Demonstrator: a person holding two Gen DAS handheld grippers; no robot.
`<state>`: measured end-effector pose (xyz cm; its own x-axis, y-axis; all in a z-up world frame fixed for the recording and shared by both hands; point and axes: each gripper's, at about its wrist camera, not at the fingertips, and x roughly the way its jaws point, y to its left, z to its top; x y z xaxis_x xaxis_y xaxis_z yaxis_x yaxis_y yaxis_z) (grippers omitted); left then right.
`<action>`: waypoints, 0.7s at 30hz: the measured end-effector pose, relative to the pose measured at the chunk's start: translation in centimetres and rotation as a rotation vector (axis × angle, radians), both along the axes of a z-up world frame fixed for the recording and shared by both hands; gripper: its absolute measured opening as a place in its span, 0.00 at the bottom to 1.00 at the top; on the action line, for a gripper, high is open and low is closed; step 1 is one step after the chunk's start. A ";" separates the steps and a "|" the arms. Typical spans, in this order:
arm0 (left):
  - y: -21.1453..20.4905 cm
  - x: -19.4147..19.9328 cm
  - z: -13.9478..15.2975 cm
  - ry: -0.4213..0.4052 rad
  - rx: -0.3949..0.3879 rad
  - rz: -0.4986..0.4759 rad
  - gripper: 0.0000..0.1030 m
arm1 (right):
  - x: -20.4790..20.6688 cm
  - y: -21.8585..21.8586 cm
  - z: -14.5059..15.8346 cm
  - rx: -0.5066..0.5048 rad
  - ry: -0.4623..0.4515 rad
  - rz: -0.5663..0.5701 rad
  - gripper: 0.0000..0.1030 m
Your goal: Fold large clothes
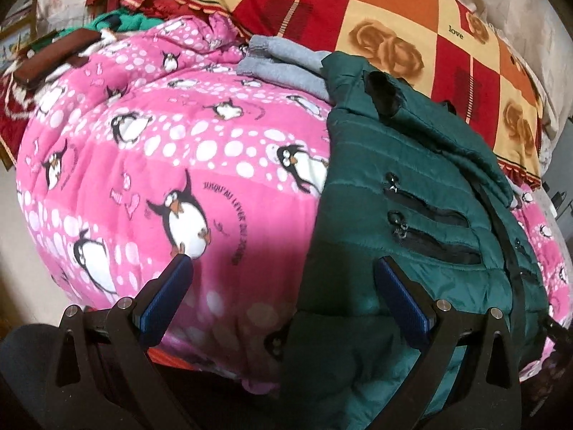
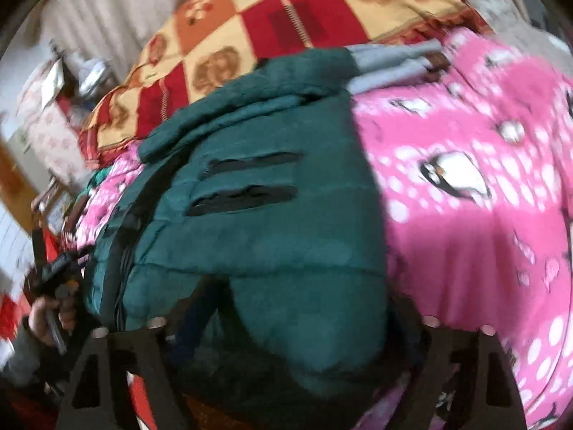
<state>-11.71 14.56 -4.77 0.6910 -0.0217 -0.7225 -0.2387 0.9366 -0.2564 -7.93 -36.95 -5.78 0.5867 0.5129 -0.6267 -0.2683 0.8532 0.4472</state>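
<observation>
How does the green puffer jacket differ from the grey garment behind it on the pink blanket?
The green puffer jacket is quilted, shiny and bulky, with black zipped pockets; the grey garment is soft, matte and plain. The jacket reaches the near edge of the pink penguin blanket; the grey one sits farther back in a compact pile, partly under the jacket's top. Both lie on the blanket.

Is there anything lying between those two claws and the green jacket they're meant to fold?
Nothing visible. The green jacket lies directly before the left hand-held gripper, and its hem bulges between the right hand-held gripper's fingers.
</observation>
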 end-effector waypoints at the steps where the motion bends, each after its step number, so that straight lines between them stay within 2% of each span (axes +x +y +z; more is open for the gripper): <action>1: 0.0 -0.1 -0.1 0.003 -0.009 -0.005 0.99 | -0.1 0.0 0.2 0.060 -0.007 0.034 0.77; 3: 0.0 -0.5 -0.5 0.014 -0.029 -0.029 0.99 | -0.2 0.4 0.4 0.044 -0.018 0.044 0.77; 4: -0.1 -0.5 -0.7 0.022 -0.042 -0.044 0.99 | 0.2 0.5 -0.1 0.018 0.009 0.032 0.77; 5: -0.2 -0.5 -1.1 0.036 -0.074 -0.066 0.99 | 0.6 0.3 -0.7 0.020 0.040 0.022 0.71; 8: -0.5 -0.4 -2.2 0.083 -0.174 -0.122 0.99 | 0.7 0.1 0.0 0.126 0.012 0.064 0.69; 9: -0.7 -0.4 -2.3 0.092 -0.193 -0.138 0.99 | 0.5 0.1 0.1 0.128 0.005 0.070 0.69; 12: -1.5 -0.6 -1.9 0.074 -0.227 -0.198 0.98 | 0.9 0.3 -1.2 0.073 0.056 0.040 0.67; 15: -2.3 -1.1 -0.7 0.005 -0.286 -0.291 0.85 | 0.8 0.3 -1.2 0.081 0.052 0.029 0.67; 17: -2.8 -1.2 -0.4 -0.013 -0.268 -0.318 0.83 | 0.8 0.4 -1.2 0.078 0.048 0.030 0.70; 19: -2.7 -0.9 -0.4 -0.018 -0.268 -0.323 0.67 | 0.7 0.7 -1.2 0.073 0.047 0.035 0.73; 21: -2.6 -0.7 -0.2 -0.038 -0.275 -0.325 0.63 | 0.6 0.8 -1.1 0.066 0.046 0.040 0.77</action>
